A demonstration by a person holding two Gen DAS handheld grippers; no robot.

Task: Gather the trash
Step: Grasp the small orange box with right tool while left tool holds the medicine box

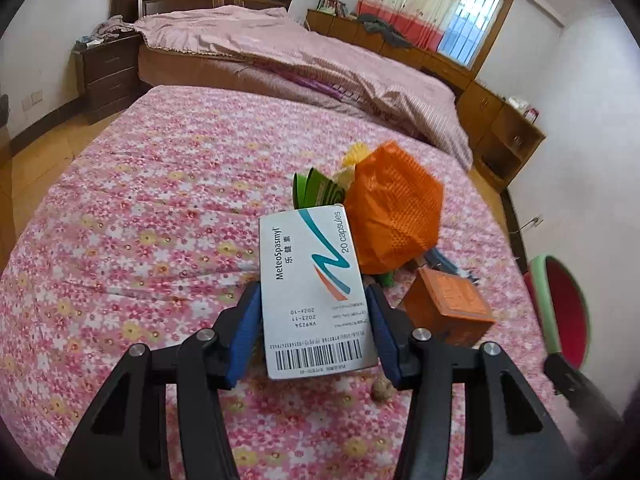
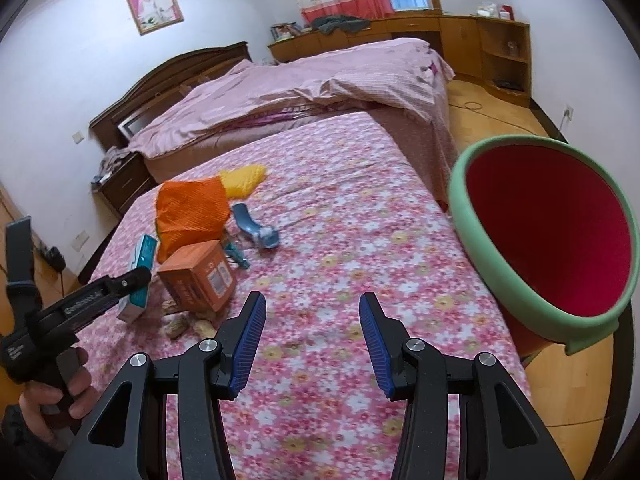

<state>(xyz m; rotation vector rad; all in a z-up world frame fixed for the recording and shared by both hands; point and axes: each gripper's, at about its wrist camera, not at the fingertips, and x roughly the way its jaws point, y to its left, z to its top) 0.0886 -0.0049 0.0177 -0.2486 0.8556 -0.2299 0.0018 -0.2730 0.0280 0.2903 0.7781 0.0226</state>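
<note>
My left gripper (image 1: 312,308) is shut on a white medicine box (image 1: 316,292) marked MeteoSpasmyl and holds it above the floral bedspread; the box also shows in the right wrist view (image 2: 138,280). Behind it lie an orange plastic bag (image 1: 394,216), an orange carton (image 1: 448,308), a green packet (image 1: 316,190) and a yellow item (image 1: 354,152). My right gripper (image 2: 312,340) is open and empty over the bedspread. A trash bin (image 2: 548,236), green-rimmed with a red inside, stands at the bed's right edge, mouth tilted toward me.
A blue object (image 2: 258,230) and small brown scraps (image 2: 188,326) lie on the floral bed (image 2: 360,240). A second bed with a pink quilt (image 2: 300,84) lies beyond. Wooden cabinets (image 2: 480,44) line the far wall.
</note>
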